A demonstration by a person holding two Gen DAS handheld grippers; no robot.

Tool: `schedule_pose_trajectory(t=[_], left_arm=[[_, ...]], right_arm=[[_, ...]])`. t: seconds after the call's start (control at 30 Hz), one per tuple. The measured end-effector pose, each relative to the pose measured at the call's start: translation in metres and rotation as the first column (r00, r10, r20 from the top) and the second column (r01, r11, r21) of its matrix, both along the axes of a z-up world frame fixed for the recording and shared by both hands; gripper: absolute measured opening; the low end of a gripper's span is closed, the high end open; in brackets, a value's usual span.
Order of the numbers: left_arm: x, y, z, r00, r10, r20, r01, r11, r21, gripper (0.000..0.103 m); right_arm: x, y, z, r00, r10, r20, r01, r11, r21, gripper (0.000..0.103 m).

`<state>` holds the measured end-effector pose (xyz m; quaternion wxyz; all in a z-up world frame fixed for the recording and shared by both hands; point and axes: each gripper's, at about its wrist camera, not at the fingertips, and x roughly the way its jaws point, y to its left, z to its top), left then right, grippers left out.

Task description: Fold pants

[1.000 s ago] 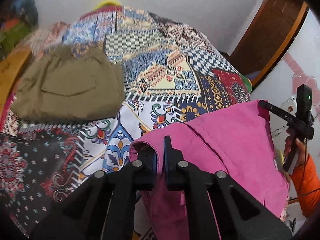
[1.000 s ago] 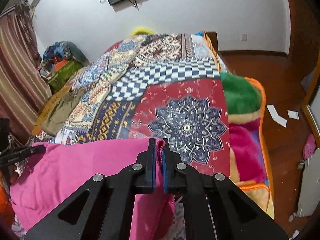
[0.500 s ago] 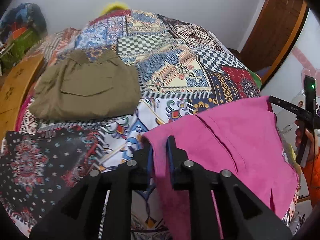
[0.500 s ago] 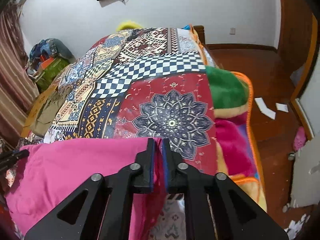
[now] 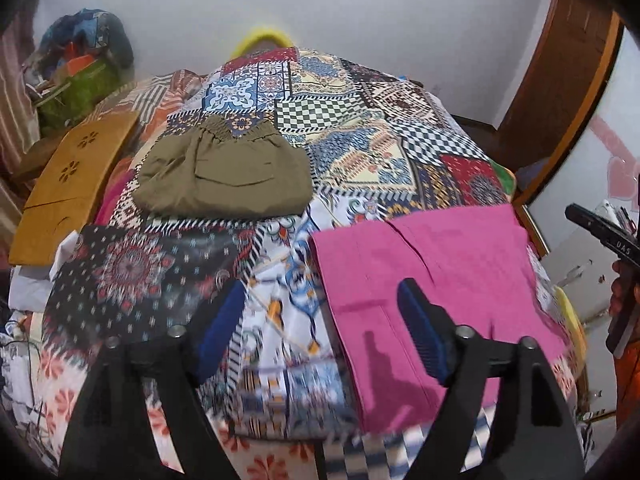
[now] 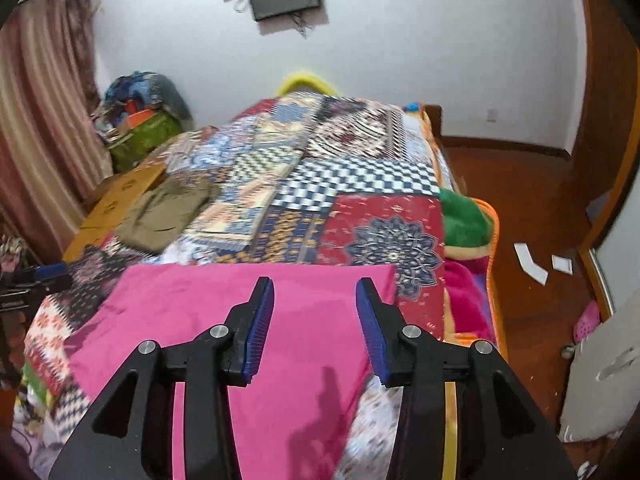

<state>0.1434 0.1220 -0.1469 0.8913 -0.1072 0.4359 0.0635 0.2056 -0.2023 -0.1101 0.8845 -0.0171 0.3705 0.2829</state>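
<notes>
The pink pants [image 5: 432, 280] lie folded flat on the near end of the patchwork bedspread [image 5: 360, 152], also in the right wrist view [image 6: 248, 320]. My left gripper [image 5: 320, 328] is open and empty above the pants' left edge. My right gripper [image 6: 314, 324] is open and empty above the pants' right part. The right gripper also shows at the far right of the left wrist view [image 5: 600, 236]. The left gripper shows at the left edge of the right wrist view [image 6: 36, 280].
Folded olive shorts [image 5: 228, 176] lie further up the bed. A wooden board [image 5: 68, 184] lies along the bed's left side, with a pile of bags [image 5: 76, 80] behind it. Green and pink blankets [image 6: 464, 216] hang off the right side over a wooden floor [image 6: 532, 208].
Both grippers opened and let go of the pink pants, which now lie flat on the bed. Both grippers pulled back and up from the cloth.
</notes>
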Motion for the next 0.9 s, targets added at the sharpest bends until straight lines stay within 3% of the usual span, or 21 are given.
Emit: schedule_pose_trajectory(t=[0.07,0.23,0.47,0.57,0.7,0.9], left_arm=[[-0.017,-0.006,0.003,1.0,0.001,0.002,-0.001,1.0,-0.014,0.089],[-0.047,-0.018,-0.004,1.0,0.011,-0.02,-0.012,0.997,-0.078,0.093],[-0.075,-0.038,-0.034,0.996,-0.01,-0.087,-0.005,0.986,-0.168,0.093],[-0.08,-0.043,-0.048,0.993,-0.017,-0.113,-0.01,0.971,-0.238,0.093],[-0.078,-0.044,-0.063,0.992,-0.01,-0.126,-0.04,0.921,-0.388,0.093],[-0.062,-0.054,-0.067,0.993,-0.012,-0.115,-0.04,0.896,-0.441,0.093]], right_arm=[[-0.017,0.004,0.007,1.0,0.02,0.018,-0.02,1.0,-0.001,0.043],[-0.05,0.012,0.009,0.998,0.056,0.039,-0.056,0.998,-0.009,0.048],[-0.085,0.023,-0.016,0.996,0.086,-0.014,-0.086,0.996,-0.008,0.048],[-0.094,0.029,-0.03,0.995,0.092,-0.03,-0.093,0.995,-0.034,0.048],[-0.1,0.037,-0.045,0.994,0.105,-0.042,-0.108,0.991,-0.074,0.048],[-0.091,0.04,-0.075,0.989,0.096,-0.115,-0.108,0.989,-0.105,0.048]])
